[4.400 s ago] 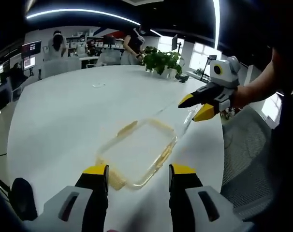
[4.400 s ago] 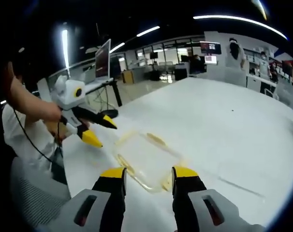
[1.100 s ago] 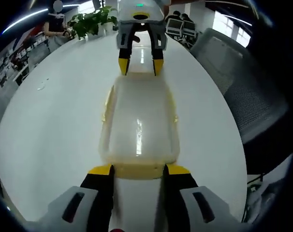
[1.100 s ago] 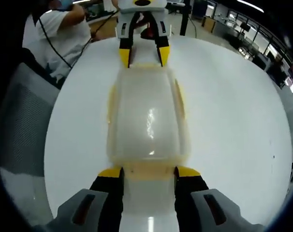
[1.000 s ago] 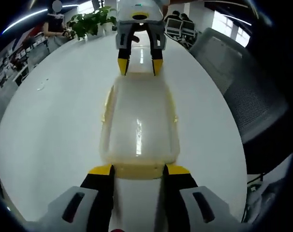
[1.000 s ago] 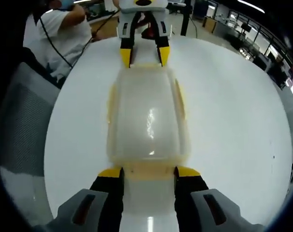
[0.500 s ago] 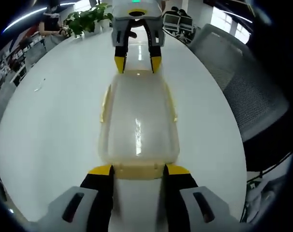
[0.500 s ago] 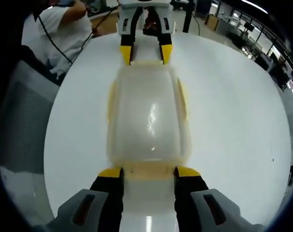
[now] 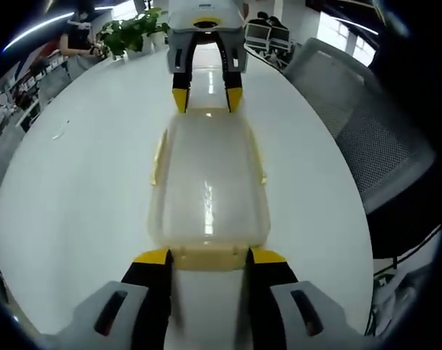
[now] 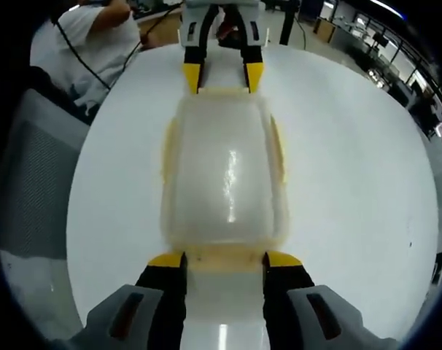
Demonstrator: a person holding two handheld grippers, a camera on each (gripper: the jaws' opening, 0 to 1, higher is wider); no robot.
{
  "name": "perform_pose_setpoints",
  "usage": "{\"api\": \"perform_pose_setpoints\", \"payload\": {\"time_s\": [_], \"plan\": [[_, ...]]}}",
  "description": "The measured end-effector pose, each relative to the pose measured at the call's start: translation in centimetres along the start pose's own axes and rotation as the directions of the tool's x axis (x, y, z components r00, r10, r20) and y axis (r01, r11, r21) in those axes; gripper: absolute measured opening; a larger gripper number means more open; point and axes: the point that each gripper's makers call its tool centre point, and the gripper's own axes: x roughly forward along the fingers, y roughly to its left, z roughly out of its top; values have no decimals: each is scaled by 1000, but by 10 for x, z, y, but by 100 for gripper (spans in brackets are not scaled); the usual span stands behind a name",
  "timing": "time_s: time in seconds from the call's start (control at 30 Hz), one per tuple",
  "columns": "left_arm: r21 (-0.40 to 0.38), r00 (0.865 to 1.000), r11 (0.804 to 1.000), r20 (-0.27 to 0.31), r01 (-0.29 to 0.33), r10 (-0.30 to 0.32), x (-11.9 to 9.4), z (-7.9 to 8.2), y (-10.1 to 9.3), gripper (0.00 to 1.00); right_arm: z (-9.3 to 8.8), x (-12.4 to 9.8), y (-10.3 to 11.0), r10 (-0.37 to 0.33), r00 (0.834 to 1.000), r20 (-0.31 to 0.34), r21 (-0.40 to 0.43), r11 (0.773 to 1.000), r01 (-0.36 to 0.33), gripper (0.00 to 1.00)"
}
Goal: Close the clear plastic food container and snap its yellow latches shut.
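Tongs, left (image 9: 206,257) and right (image 10: 225,259), at unlabelled container (image 9: 208,186) ends.

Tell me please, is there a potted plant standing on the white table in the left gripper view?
Yes, a green potted plant stands at the far end of the white table, beyond the clear container.

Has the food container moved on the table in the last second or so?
No. In the left gripper view the container lies at the same spot on the white table, between the left gripper and the right gripper, as one second ago.
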Motion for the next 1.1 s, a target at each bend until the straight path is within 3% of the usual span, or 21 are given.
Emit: {"api": "perform_pose_setpoints", "payload": {"time_s": [0.37, 0.8, 1.1], "plan": [[-15, 1000, 1000, 1, -15, 15, -1, 2, 3, 38, 1, -2, -6, -4, 1000, 17, 7, 1000, 4, 39], [-22, 998, 999, 39, -45, 46, -20, 16, 3, 38, 7, -26, -8, -13, 999, 50, -15, 1000, 14, 39], [-19, 998, 998, 23, -58, 58, -33, 28, 1, 38, 12, -45, -6, -19, 997, 71, -30, 999, 21, 39]]}}
